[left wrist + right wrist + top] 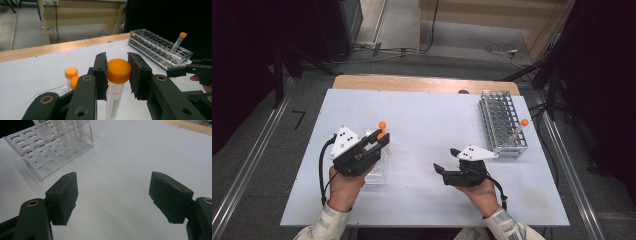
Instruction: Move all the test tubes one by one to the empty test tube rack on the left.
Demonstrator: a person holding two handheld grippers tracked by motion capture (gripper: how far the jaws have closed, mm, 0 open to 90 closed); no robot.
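I am sitting at a white table (pixel 427 200), working a handheld gripper in each hand. Far right on it, a metal tube rack (pixel 502 122) is holding one orange-capped tube (pixel 519 131), leaning. On my left a clear plastic rack (pixel 379 167) is carrying more orange-capped tubes. My left gripper (pixel 117 75) is reaching into that clear rack, its jaws flanking the orange cap of an upright tube (pixel 116 82); the left pad is touching the cap, the right pad looks just shy of it, so I cannot tell whether I am truly pinching yet. My right gripper (pixel 113 197) is hovering over bare table with jaws spread wide, holding nothing. To do this well, I judge I should be squeezing squarely across the cap, then lifting straight up so the neighbouring tubes (pixel 71 75) are not knocked
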